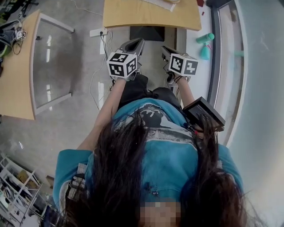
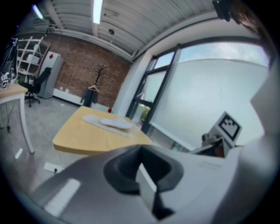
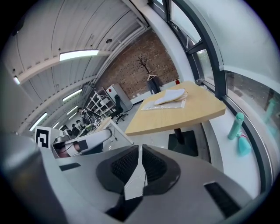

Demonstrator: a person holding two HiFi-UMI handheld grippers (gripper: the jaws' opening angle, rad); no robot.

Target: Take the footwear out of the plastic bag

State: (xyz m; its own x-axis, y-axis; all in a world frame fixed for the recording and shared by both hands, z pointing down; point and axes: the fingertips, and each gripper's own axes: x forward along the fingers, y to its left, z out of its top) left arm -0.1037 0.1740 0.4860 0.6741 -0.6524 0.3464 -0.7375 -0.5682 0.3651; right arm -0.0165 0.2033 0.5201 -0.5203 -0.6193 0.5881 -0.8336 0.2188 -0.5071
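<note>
The footwear, pale and flat inside a clear plastic bag [image 2: 114, 123], lies on a round-edged wooden table [image 2: 83, 135]; the right gripper view shows the bag [image 3: 170, 97] on the far part of the tabletop [image 3: 192, 111]. In the head view only the bag's corner [image 1: 162, 3] shows at the top edge of the table [image 1: 133, 20]. My left gripper [image 1: 135, 43] and right gripper [image 1: 165, 49] are held side by side in front of the person's body, short of the table. Both sets of jaws are shut with nothing between them, on the left gripper [image 2: 140, 151] and on the right gripper [image 3: 140, 148].
The table's black base [image 1: 147, 32] stands on the floor just ahead. A power strip [image 1: 98, 32] with cables lies to its left. A teal bottle [image 1: 205, 38] and a spray bottle [image 1: 205, 52] stand by the window at right. Another desk [image 1: 15, 71] stands at left.
</note>
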